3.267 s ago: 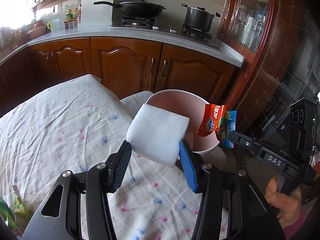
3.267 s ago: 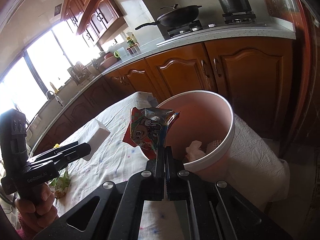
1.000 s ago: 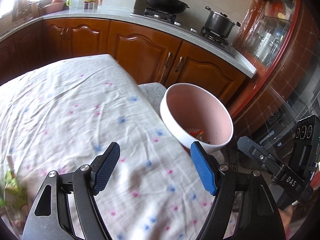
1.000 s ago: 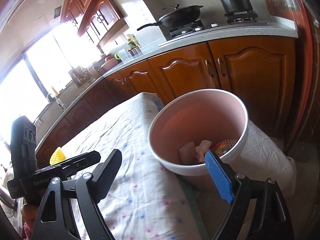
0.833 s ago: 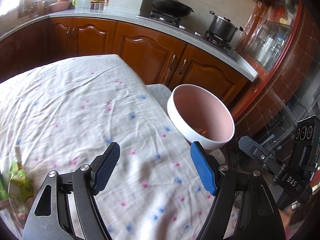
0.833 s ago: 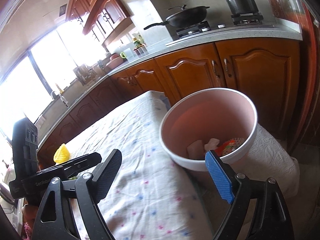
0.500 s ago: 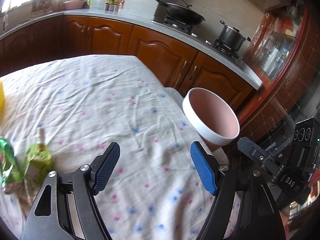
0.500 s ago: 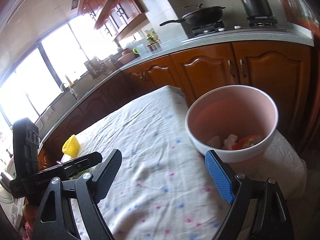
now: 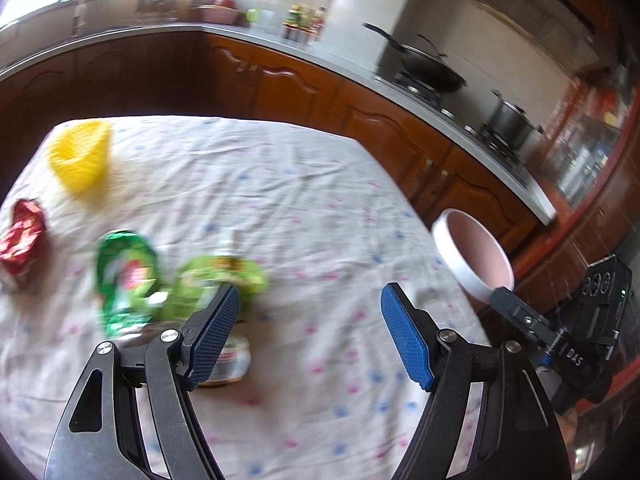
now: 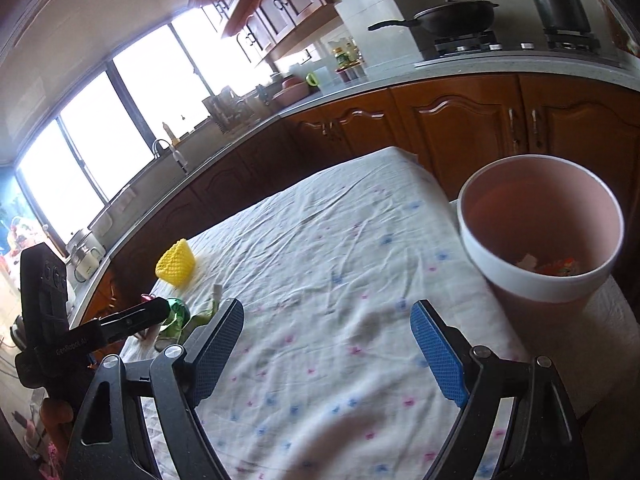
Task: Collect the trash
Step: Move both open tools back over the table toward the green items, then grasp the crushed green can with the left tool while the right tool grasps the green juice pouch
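Note:
My left gripper (image 9: 310, 334) is open and empty above the tablecloth, just right of a light green pouch (image 9: 218, 280). A green wrapper (image 9: 124, 276), a red wrapper (image 9: 22, 236) and a yellow foam net (image 9: 80, 160) lie further left. The pink bin (image 9: 474, 260) stands off the table's far right corner. My right gripper (image 10: 328, 344) is open and empty over the cloth, left of the bin (image 10: 540, 236), which holds scraps of trash (image 10: 554, 266). The yellow net (image 10: 176, 266) and the left gripper (image 10: 136, 320) show at left.
The table carries a white flowered cloth (image 10: 340, 260). Wooden kitchen cabinets (image 10: 460, 128) and a counter with a wok (image 10: 452, 14) and a pot (image 10: 560, 0) run behind. A small jar (image 9: 228, 364) lies under my left gripper's left finger.
Both grippers let their trash go into the bin and opened. Both have since swung left, away from the bin, bringing the wrappers and yellow net into view.

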Motion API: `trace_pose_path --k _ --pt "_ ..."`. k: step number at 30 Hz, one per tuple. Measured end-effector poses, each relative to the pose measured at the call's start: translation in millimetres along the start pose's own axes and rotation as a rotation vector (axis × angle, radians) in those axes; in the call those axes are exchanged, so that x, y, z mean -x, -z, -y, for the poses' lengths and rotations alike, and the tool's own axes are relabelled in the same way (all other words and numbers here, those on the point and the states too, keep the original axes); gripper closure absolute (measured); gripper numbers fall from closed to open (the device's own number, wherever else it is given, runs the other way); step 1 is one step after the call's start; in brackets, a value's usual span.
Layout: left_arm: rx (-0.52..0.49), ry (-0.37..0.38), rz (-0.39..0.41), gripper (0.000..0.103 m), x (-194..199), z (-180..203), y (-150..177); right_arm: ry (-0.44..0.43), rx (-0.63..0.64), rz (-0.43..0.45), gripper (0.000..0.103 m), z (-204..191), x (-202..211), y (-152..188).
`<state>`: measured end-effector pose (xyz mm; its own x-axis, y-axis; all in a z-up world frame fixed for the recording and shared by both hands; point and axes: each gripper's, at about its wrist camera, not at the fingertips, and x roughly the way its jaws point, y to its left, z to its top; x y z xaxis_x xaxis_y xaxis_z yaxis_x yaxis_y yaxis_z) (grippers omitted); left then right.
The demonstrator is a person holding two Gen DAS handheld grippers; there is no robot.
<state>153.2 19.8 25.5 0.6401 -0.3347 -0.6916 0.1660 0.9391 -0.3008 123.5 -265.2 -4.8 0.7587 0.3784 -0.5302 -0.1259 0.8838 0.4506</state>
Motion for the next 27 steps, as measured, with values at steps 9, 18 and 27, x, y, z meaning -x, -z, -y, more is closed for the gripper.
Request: trace_pose_path --k 9,18,27 --pt "0.083 -0.097 0.020 0.028 16 -62 2 -0.077 0.051 -0.058 0.016 -39 -29 5" --pt "0.131 -0.160 0.011 0.028 14 -100 -5 -0.166 0.079 -0.131 0.016 -73 -70 3" --pt "0.181 -0.139 -0.055 0.028 -10 -126 -14 -0.253 0.041 -0.268 0.039 -89 -134 -6"
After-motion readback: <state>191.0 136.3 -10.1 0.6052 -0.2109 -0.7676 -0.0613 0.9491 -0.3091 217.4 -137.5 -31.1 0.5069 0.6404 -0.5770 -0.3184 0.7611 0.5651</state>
